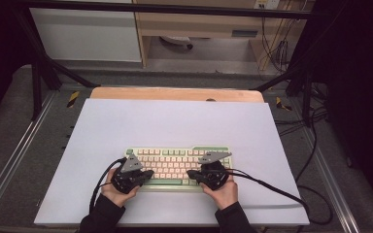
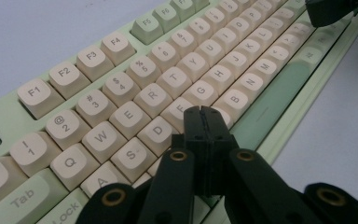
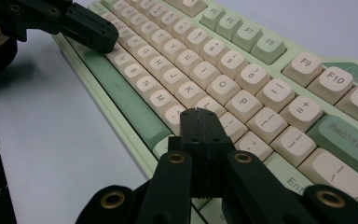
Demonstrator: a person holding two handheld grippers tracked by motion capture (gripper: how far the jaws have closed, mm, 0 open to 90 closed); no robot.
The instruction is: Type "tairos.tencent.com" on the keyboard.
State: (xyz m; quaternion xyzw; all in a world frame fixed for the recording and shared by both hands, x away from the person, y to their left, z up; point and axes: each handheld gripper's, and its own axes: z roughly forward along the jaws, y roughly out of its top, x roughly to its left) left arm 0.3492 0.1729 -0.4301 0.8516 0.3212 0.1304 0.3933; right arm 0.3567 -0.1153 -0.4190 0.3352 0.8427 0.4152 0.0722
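White table (image 1: pixel 126 121): both closed grippers poised over green keyboard (image 1: pixel 175 154).

The flat white sheet on the desk (image 1: pixel 175 121) has lots of free room. Far behind the pale green keyboard with cream keys (image 1: pixel 175 162) it is bare all the way to the wooden desk edge (image 1: pixel 175 93). To the left and right of the keyboard there is open room too. The keyboard sits near the person, low and flat, so a hand can pass over it. The left tool (image 1: pixel 148 174) and the right tool (image 1: pixel 190 173) hang over its near edge, close together. Black cables (image 1: pixel 272 187) trail across the sheet near the right side.
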